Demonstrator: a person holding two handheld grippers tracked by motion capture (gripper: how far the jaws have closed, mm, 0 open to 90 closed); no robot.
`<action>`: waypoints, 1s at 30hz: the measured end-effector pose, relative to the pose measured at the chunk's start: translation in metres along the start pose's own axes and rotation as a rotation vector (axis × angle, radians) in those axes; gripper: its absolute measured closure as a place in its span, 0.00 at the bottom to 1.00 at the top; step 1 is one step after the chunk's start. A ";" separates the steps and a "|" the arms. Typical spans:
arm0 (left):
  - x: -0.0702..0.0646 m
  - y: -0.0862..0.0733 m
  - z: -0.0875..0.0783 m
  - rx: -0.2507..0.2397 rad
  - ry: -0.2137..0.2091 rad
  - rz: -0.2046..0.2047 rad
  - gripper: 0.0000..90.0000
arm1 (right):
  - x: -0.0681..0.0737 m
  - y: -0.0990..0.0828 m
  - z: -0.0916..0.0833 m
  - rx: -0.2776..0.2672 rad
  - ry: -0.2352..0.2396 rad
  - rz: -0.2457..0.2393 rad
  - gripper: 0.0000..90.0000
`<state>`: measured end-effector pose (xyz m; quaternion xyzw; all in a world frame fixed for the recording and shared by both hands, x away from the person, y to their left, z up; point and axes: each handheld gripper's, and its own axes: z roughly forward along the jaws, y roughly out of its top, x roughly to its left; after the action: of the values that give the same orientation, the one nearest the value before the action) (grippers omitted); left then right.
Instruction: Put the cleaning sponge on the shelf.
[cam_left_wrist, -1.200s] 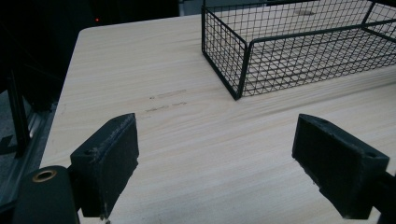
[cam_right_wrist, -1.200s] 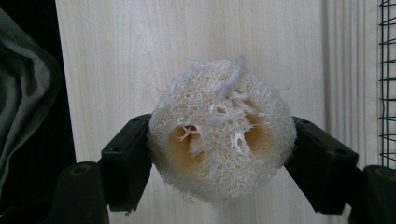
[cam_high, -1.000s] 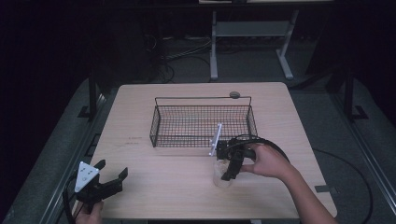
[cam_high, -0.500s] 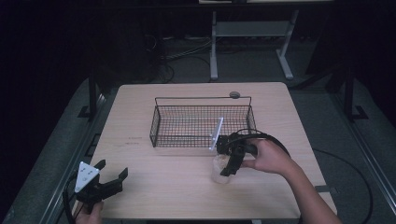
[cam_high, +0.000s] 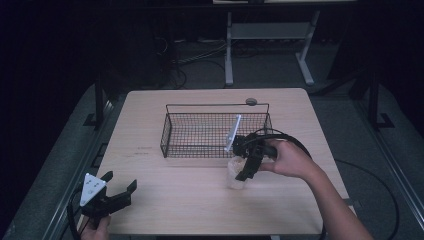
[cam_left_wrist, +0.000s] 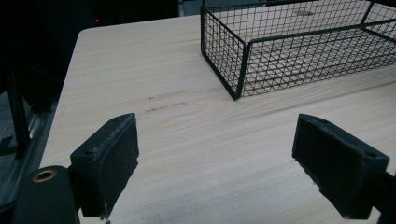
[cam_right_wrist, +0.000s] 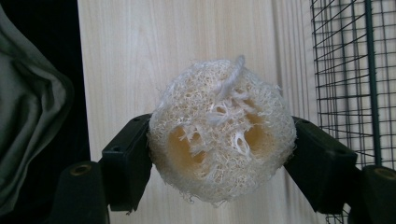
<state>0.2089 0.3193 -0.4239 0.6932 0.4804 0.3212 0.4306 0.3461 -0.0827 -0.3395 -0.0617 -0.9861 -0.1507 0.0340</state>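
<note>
A pale, fibrous loofah sponge (cam_right_wrist: 222, 133) sits between the two black jaws of my right gripper (cam_right_wrist: 219, 149), which press on both its sides. From above, that gripper (cam_high: 245, 167) holds the loofah (cam_high: 235, 175) just in front of the black wire basket (cam_high: 215, 131), near its front right corner. My left gripper (cam_high: 117, 190) rests at the table's front left corner with its jaws spread wide. Between its jaws (cam_left_wrist: 215, 158) is only bare wood, and the basket's corner (cam_left_wrist: 240, 70) stands farther off.
The light wooden table (cam_high: 150, 125) has bare surface left of and in front of the basket. A small round grey disc (cam_high: 251, 101) lies behind the basket's far rim. A white plate (cam_high: 233, 132) leans up by the right gripper. Dark floor and a metal stand surround the table.
My right gripper and the loofah have shifted slightly toward the basket's front right corner. The left gripper has stayed where it was.
</note>
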 end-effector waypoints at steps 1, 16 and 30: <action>0.000 0.000 0.000 -0.002 -0.002 -0.001 0.15 | -0.001 0.000 -0.001 -0.003 0.001 0.001 0.30; 0.001 0.000 -0.001 -0.004 -0.001 0.003 0.15 | -0.014 0.009 -0.018 -0.006 -0.002 0.016 0.30; 0.000 0.000 0.000 -0.001 -0.002 0.002 0.15 | -0.027 0.018 -0.035 0.000 -0.018 0.021 0.30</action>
<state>0.2086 0.3197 -0.4239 0.6937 0.4792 0.3212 0.4313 0.3767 -0.0794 -0.3031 -0.0734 -0.9856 -0.1498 0.0266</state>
